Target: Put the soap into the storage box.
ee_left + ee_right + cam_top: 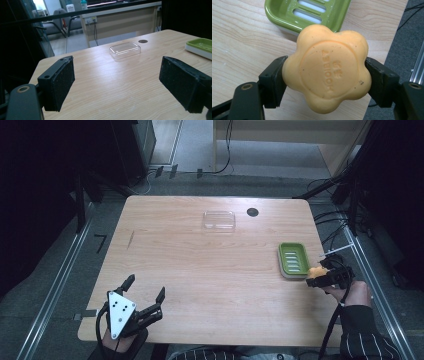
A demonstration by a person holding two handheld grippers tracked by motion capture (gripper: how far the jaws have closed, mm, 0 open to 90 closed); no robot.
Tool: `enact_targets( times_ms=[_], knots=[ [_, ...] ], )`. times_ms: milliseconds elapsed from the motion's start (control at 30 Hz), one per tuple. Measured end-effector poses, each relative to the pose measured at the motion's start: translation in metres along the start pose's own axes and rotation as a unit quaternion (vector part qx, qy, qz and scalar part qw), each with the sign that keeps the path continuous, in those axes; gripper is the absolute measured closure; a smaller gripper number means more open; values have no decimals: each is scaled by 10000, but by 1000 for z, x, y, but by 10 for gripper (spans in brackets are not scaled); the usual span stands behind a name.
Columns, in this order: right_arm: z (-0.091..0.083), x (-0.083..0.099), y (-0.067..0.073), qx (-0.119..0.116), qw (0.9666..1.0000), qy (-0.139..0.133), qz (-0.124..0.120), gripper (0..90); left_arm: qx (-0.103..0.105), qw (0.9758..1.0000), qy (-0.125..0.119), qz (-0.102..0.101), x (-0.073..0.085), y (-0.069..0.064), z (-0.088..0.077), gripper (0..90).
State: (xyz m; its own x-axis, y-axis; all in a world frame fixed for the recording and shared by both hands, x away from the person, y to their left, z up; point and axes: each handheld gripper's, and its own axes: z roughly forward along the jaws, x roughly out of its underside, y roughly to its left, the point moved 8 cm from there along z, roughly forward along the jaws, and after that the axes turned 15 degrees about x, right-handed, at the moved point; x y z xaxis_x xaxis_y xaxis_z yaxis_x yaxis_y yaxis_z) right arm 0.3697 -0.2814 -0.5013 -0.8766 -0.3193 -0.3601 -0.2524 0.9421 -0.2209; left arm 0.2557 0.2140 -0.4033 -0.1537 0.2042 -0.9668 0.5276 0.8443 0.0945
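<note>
Ahead of the left gripper (145, 295) the table (200, 270) is bare up to the clear lid (125, 50), which lies far in front of its spread jaws. The right gripper (320, 272), closed around the soap (327, 68), has the green dish (308, 12) just in front, blocking there. To its right is the table edge and free room.

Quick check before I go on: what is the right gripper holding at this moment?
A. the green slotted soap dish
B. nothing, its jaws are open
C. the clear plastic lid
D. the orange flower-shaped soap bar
D: in the right gripper view the right gripper has both black jaws pressed against the sides of the orange flower-shaped soap bar, held above the wooden table just short of the green slotted soap dish.
</note>
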Motion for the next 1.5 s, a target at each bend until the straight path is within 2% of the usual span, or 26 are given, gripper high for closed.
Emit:
enact_targets(
  times_ms=[433,900,1500],
  knots=[
    [-8,-12,2,-48,9997,-200,90,266,14,10000,32,6,0,-1,1,136],
    [-11,-25,6,-22,9994,-346,38,266,10,10000,44,-6,1,0,1,136],
    [-6,-42,13,16,9992,-393,-102,267,6,10000,30,-17,0,0,1,136]
  ],
)
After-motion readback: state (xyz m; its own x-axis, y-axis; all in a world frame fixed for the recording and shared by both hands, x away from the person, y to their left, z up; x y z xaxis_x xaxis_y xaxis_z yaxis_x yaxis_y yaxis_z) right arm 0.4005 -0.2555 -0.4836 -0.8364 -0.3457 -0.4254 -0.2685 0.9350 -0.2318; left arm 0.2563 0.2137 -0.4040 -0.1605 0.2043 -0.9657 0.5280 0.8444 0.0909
